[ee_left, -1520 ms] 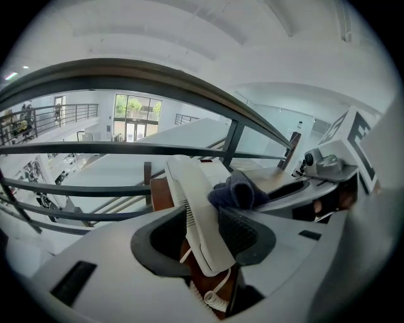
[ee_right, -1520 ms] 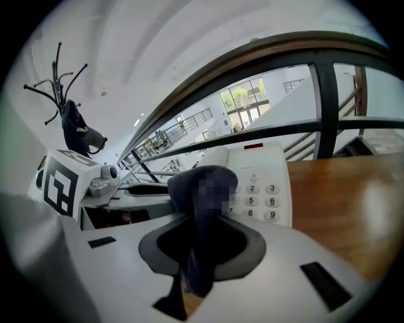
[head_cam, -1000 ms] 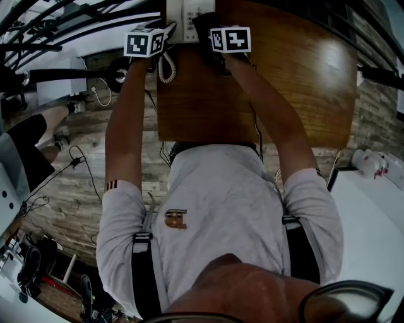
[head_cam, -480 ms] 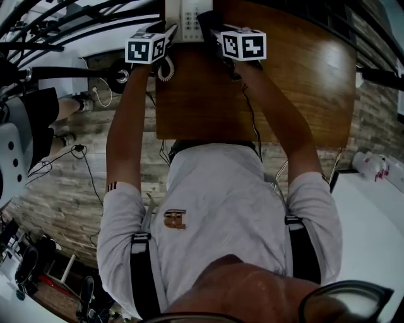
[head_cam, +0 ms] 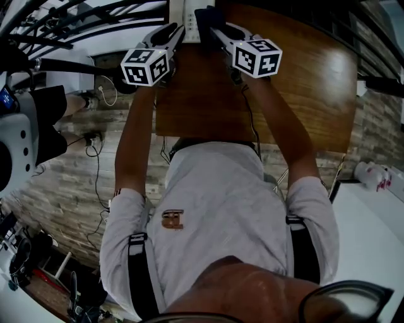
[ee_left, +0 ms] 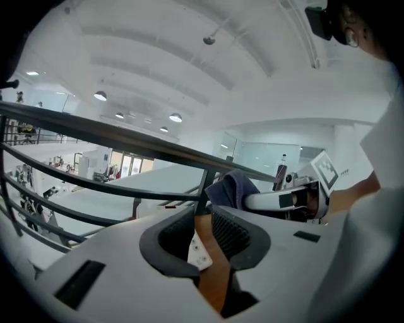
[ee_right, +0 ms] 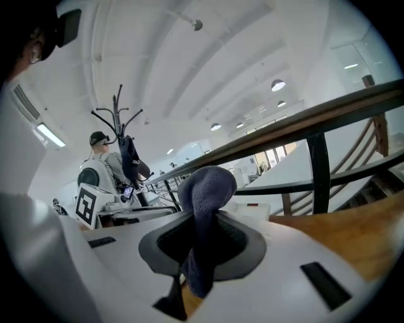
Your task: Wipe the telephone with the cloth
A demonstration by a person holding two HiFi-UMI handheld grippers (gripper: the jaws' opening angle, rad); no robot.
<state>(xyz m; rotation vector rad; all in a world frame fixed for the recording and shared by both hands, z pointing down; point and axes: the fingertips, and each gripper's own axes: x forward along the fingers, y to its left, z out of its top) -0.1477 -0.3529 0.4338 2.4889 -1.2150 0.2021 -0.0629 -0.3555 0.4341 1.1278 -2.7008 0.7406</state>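
At far edge of brown wooden table (head_cam: 303, 88): white plastic push-button telephone (head_cam: 189, 19), just ahead of both grippers. Clamped in right gripper (ee_right: 202, 240): dark blue soft terry cloth (ee_right: 205, 189), bunched, flopping over the top. Likely light, limp, grippy; best held by the bunch, loose end left for wiping. Left gripper (ee_left: 202, 236): just been closing, half-narrowed, nothing between pads. Telephone probably light, rigid, smooth, prone to sliding; worth steadying at body edge. Beyond table: dark metal railing (ee_left: 95, 132), not in the way.
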